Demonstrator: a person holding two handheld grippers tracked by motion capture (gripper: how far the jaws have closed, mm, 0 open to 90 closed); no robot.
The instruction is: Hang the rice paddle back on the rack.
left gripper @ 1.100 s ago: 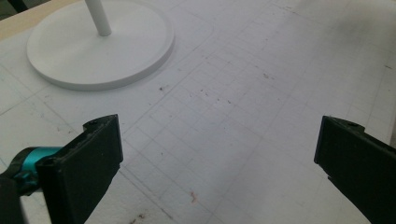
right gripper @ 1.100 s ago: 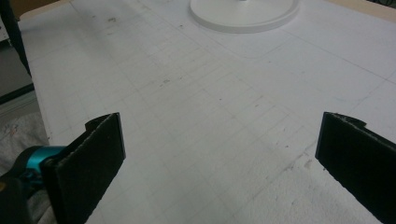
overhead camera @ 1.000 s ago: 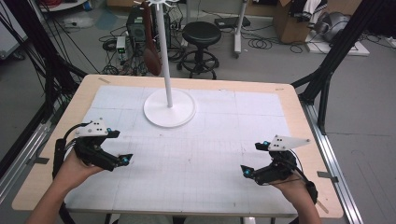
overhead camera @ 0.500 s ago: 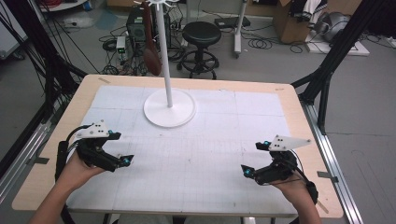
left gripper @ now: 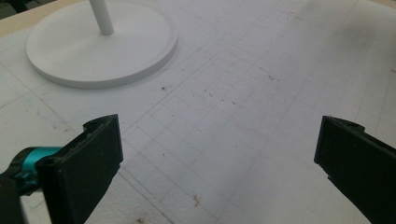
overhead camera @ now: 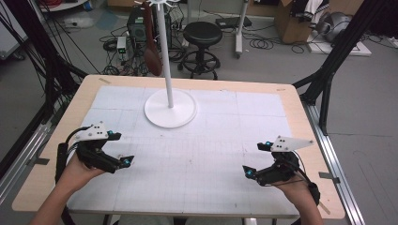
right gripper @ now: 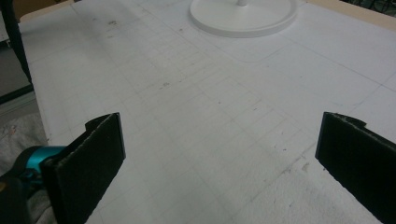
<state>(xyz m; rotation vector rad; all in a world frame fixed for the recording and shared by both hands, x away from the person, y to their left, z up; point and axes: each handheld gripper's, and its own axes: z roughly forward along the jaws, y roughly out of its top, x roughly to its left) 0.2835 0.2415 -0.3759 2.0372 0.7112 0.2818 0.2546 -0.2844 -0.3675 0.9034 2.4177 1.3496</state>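
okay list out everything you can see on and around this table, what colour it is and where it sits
stand: 1, white, round base and upright pole, far middle of the mat
brown object: 1, hangs from the stand's top, left of the pole; what it is, I cannot tell
mat: 1, white with a faint grid, covers most of the table
table: 1, light wood, bare rim around the mat
stool: 1, black, on the floor behind the table
left gripper: 1, black, open, near left, held over the mat
right gripper: 1, black, open, near right, held over the mat

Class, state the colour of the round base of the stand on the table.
White, matching its pole; the stand base shows best in the left gripper view.
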